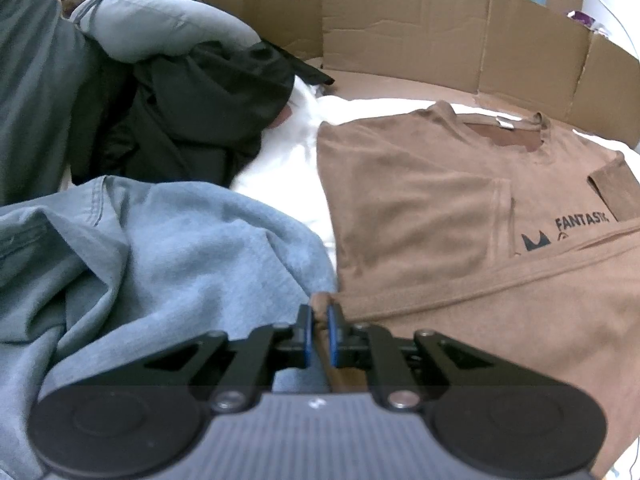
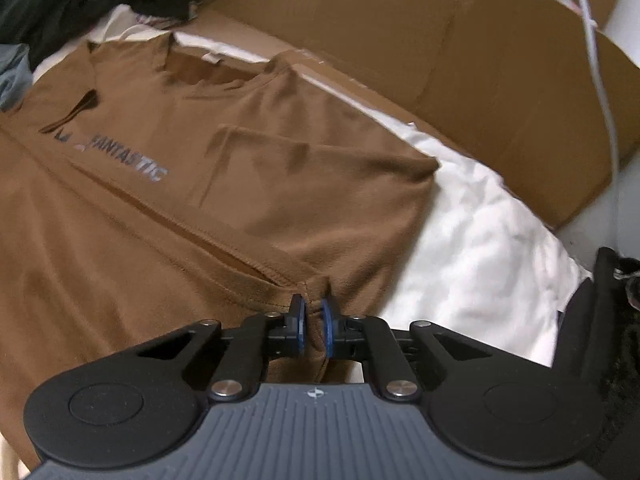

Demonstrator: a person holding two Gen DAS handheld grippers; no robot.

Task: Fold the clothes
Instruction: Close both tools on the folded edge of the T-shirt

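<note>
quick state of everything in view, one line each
brown t-shirt: flat, sleeves folded in, bottom part folded up
left hand-held gripper: shut on a t-shirt corner
right hand-held gripper: shut on the other t-shirt corner
light blue garment: crumpled, unfolded
dark garment: in a heap
cardboard: opened out, standing behind

The T-shirt [image 1: 420,200] lies on bedding [image 1: 280,168], cardboard [image 1: 400,32] behind, clothes pile [image 1: 192,112] left.

Both wrist views close, angled down (steeply), sharing the brown shirt [image 1: 420,200] [image 2: 240,184]
</note>
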